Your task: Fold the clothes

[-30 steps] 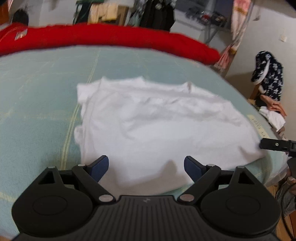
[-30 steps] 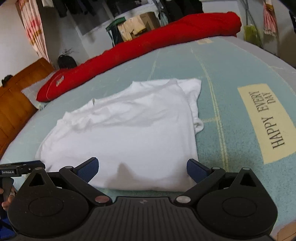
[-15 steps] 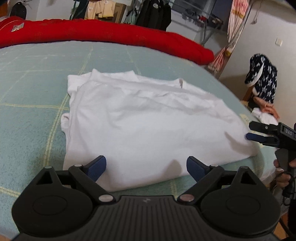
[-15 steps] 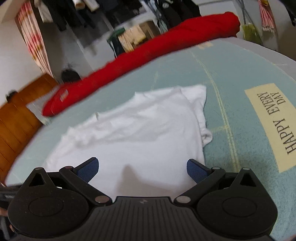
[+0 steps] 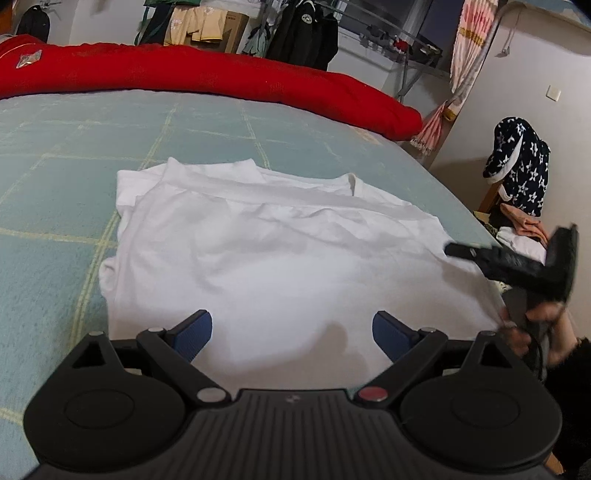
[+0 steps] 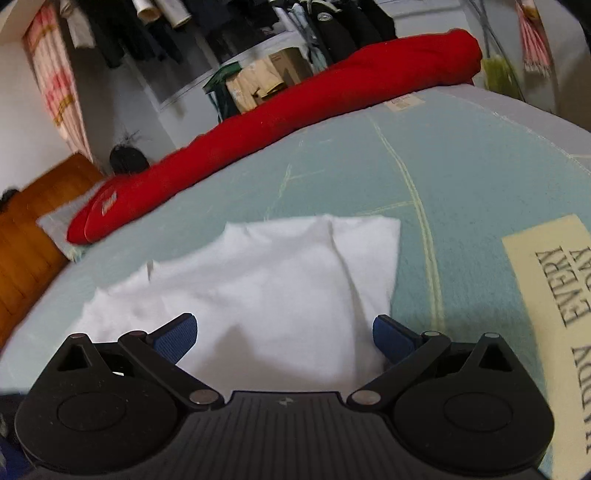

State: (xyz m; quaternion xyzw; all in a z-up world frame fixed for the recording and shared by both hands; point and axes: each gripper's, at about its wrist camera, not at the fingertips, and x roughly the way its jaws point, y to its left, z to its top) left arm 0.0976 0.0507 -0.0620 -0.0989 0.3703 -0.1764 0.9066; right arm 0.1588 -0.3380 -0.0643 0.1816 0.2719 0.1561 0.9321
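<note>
A white T-shirt (image 5: 280,258) lies partly folded on the pale green bedspread (image 5: 48,192), its collar toward the far side. My left gripper (image 5: 291,332) hovers open over the shirt's near hem, nothing between its blue pads. In the right wrist view the same T-shirt (image 6: 266,295) fills the middle, and my right gripper (image 6: 284,339) is open just above its near edge. In the left wrist view the right gripper (image 5: 517,262) shows as a blurred black tool over the shirt's right corner, held by a hand (image 5: 539,325).
A long red rolled blanket (image 5: 207,77) lies along the bed's far side. A cream "HAPPY EVERY DAY" patch (image 6: 554,295) sits right of the shirt. Clothes hang on a rack (image 5: 303,33) behind; a star-patterned garment (image 5: 517,170) drapes at the right. A wooden headboard (image 6: 26,236) stands at the left.
The right gripper has swung in and dropped lower over the shirt's corner. The left gripper has shifted a little so the shirt sits more centred. Both stay open.
</note>
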